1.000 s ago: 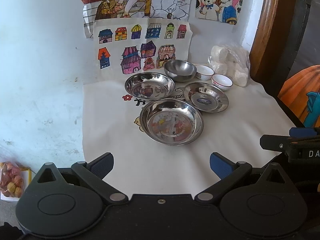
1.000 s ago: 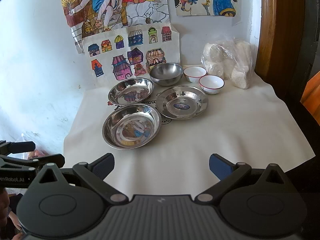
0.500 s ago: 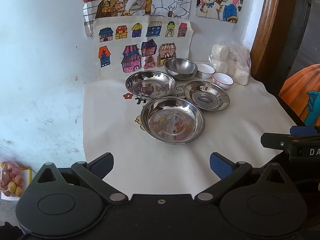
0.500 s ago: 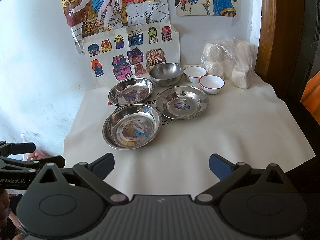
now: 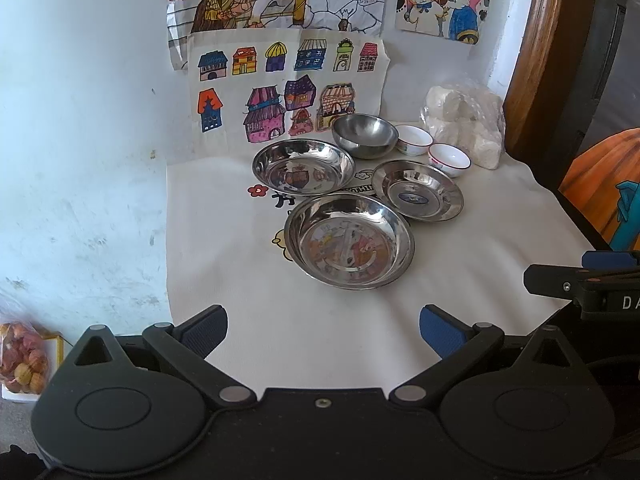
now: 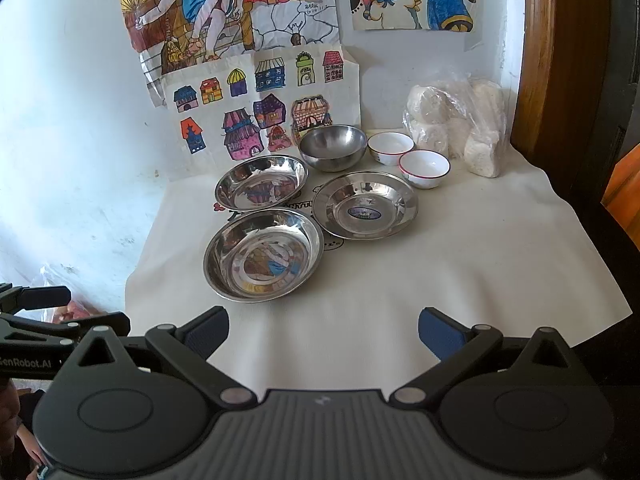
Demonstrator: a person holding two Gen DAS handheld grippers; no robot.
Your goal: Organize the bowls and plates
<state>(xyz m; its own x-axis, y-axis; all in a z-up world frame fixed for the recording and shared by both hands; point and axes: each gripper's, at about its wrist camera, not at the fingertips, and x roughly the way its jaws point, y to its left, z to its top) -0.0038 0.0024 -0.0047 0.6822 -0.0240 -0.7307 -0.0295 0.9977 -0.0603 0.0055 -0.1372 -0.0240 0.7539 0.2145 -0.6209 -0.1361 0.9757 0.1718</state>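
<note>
- Plates and bowls lay spread in a loose cluster on the cloth-covered counter [image 6: 460, 264]; none were stacked yet, so the sorting looked unstarted.
- Taking the deep round steel bowl [image 6: 333, 147] as landmark: two small white red-rimmed bowls [image 6: 425, 168] sat just to its right, a shallow round steel plate [image 6: 262, 182] in front-left, a wide-rimmed steel plate with a blue sticker [image 6: 365, 205] in front-right, and the largest shiny steel plate [image 6: 264, 254] nearest the cameras.
- Left gripper [image 5: 323, 330] and right gripper [image 6: 323, 330] hung over the counter's near edge, well short of that bowl, jaws apart and empty.
- Judging from the layout, the step was the approach; the next move would call for reaching forward and pinching one plate's thin rim, probably the nearest.
- Polished steel could slip, and the plates nearly touched.
</note>
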